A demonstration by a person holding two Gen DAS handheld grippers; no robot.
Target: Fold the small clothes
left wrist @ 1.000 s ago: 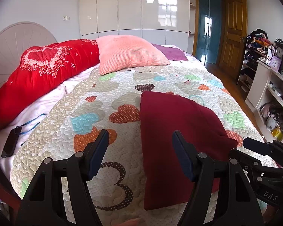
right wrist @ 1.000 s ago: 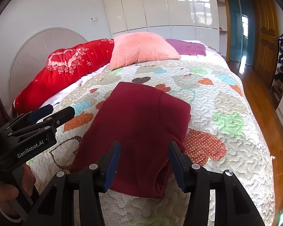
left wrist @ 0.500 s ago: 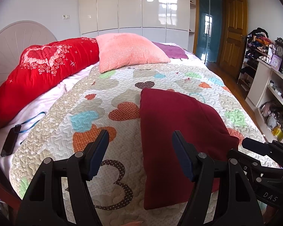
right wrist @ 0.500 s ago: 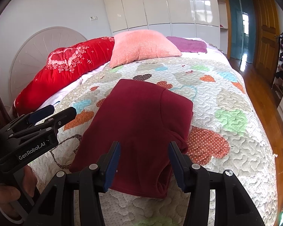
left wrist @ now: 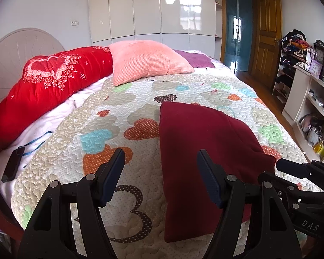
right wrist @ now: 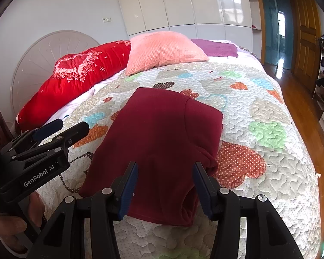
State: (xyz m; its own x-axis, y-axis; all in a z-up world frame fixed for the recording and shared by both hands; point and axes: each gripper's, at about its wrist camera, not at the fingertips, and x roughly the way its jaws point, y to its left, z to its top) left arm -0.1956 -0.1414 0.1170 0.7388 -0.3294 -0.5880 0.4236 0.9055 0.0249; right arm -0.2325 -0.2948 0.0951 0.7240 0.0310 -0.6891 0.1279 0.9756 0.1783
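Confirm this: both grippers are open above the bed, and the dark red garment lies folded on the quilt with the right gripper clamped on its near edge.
Not quite. The right gripper is open, not clamped: the right wrist view shows its fingers spread above the dark red garment, holding nothing. The left gripper is also open, and the garment does lie folded on the quilt.

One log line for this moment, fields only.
left gripper: open, empty | right gripper: open, empty | maroon garment: folded, flat on quilt | contact: none
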